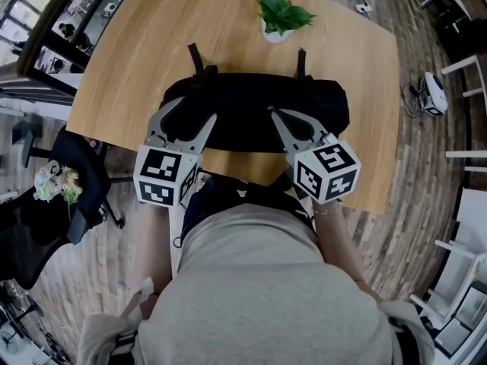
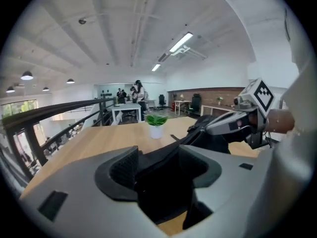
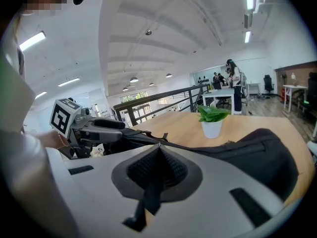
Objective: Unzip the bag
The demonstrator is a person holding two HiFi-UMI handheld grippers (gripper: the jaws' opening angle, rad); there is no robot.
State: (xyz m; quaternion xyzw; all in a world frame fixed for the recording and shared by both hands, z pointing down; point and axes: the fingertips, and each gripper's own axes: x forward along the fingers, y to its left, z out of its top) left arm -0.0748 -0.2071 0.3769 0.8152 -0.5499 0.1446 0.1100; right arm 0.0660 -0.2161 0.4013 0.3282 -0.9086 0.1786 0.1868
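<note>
A black bag (image 1: 251, 109) lies across the wooden table (image 1: 144, 44), near its front edge. My left gripper (image 1: 194, 111) stands open at the bag's front left; in the left gripper view its jaws (image 2: 161, 175) are spread wide with black bag fabric (image 2: 158, 187) between them, and the pads do not press on it. My right gripper (image 1: 272, 111) is at the bag's front middle. In the right gripper view it (image 3: 157, 157) is shut on a black zipper pull strap (image 3: 148, 197) that hangs down between the pads. The bag (image 3: 257, 152) stretches off to the right.
A small potted plant (image 1: 278, 21) stands on the table behind the bag. A black office chair (image 1: 76, 173) is on the floor at the left. The person's body fills the lower head view. More desks and people are far off in the room.
</note>
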